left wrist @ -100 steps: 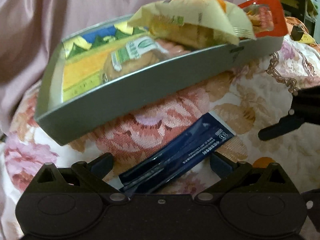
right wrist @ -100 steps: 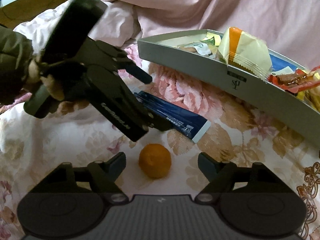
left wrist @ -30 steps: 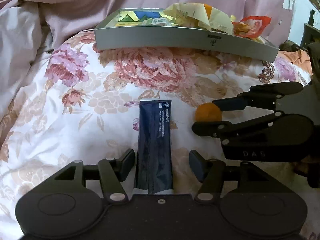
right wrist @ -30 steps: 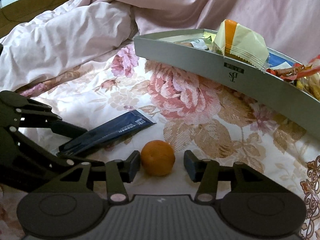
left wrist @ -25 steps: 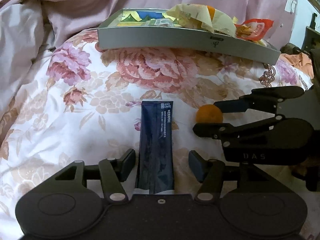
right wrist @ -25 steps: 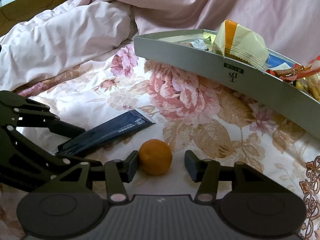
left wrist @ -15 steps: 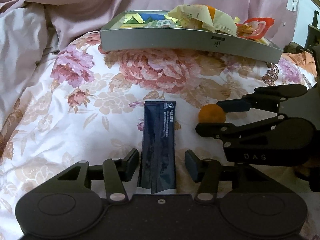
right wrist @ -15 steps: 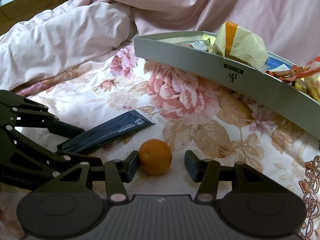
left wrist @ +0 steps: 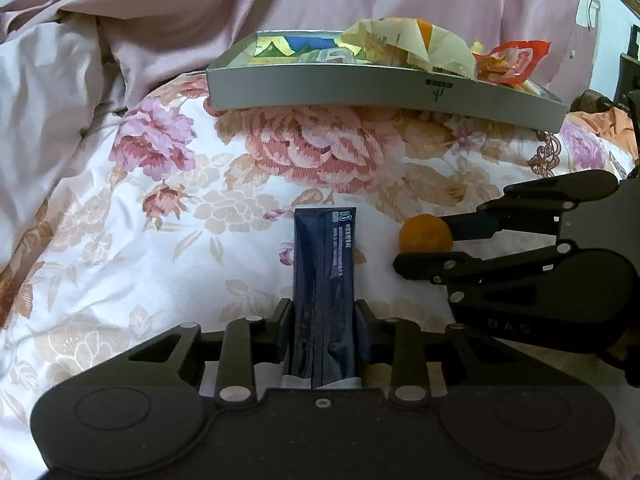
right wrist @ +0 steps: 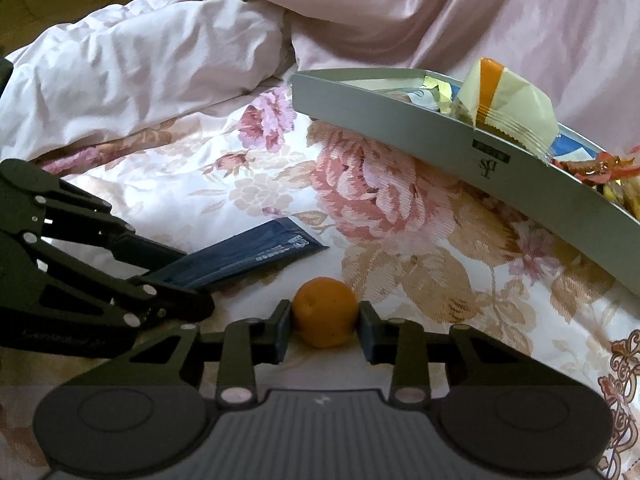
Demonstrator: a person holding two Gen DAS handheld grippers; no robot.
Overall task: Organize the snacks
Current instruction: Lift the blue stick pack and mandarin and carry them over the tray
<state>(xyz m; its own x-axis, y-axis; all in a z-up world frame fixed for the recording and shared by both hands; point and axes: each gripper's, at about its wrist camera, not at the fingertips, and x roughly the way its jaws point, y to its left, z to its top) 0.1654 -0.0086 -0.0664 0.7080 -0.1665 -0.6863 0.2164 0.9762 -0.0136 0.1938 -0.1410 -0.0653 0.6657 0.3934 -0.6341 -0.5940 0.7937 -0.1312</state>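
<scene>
We had the left gripper (left wrist: 323, 332) pinching the flat dark-blue foil packet (left wrist: 323, 280) mid-bedspread, light and slippery; our right gripper (right wrist: 325, 330) squeezed the small round orange fruit (right wrist: 325, 311), firm but bruisable.

Left claw (left wrist: 323, 328) clamped on dark blue packet (left wrist: 323, 280), orange (left wrist: 425, 234) beside, on floral bedspread (left wrist: 160, 216).

A floral bedspread (left wrist: 160, 216) covers the bed. A rumpled pink duvet (right wrist: 132, 60) lies bunched along its far side.
</scene>
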